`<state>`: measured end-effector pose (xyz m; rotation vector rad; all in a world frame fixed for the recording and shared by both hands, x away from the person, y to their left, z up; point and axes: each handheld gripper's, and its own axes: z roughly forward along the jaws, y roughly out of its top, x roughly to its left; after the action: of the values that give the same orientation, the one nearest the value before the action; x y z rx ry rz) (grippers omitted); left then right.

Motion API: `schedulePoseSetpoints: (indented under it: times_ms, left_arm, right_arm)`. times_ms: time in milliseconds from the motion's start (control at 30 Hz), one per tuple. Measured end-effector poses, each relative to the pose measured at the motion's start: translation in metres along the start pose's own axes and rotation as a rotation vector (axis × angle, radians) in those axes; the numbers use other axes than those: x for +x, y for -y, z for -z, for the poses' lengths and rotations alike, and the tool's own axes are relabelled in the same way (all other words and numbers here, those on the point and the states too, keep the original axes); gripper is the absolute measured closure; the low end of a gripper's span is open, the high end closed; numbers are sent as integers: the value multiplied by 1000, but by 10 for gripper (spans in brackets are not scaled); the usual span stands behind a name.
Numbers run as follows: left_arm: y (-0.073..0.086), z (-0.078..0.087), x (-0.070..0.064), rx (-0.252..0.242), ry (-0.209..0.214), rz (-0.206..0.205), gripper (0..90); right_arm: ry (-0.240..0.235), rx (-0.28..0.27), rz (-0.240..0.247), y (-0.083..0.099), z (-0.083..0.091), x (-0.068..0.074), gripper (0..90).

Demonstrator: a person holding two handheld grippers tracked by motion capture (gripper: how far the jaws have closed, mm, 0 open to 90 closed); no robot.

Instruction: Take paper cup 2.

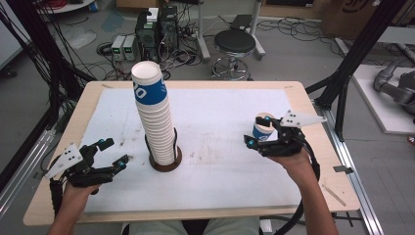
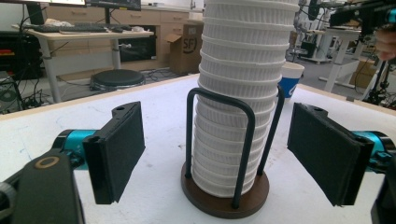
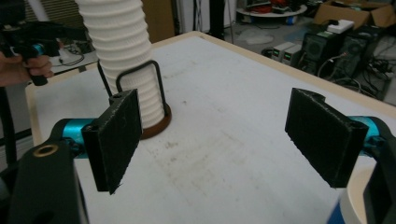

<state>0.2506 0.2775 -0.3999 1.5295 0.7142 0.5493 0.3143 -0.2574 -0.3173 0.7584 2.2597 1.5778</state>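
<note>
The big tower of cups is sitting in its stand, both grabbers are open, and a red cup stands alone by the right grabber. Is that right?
Nearly. The lone cup beside the right gripper is blue and white, not red, as the high view shows. The cup stack does sit in its stand, and the left gripper is open too.

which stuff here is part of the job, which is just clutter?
In play:
- stack of paper cups
- its wire holder on the round brown base
- single blue-and-white cup standing beside the right claw
- left claw, open, facing the stack

Lying about:
- black stool
- computer boxes on the floor
- cardboard box
</note>
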Motion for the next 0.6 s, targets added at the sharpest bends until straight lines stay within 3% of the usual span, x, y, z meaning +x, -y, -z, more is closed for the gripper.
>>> schedulePoseSetpoints:
  times_ms: [233,600]
  left_arm:
    - [0,0,0,0,6,1,186]
    - [0,-1,-1,-1,15,-2,187]
  right_arm:
    - [-79,41,79,-46,-22,12,194]
    - [-185,83,157,-111,-45,25,194]
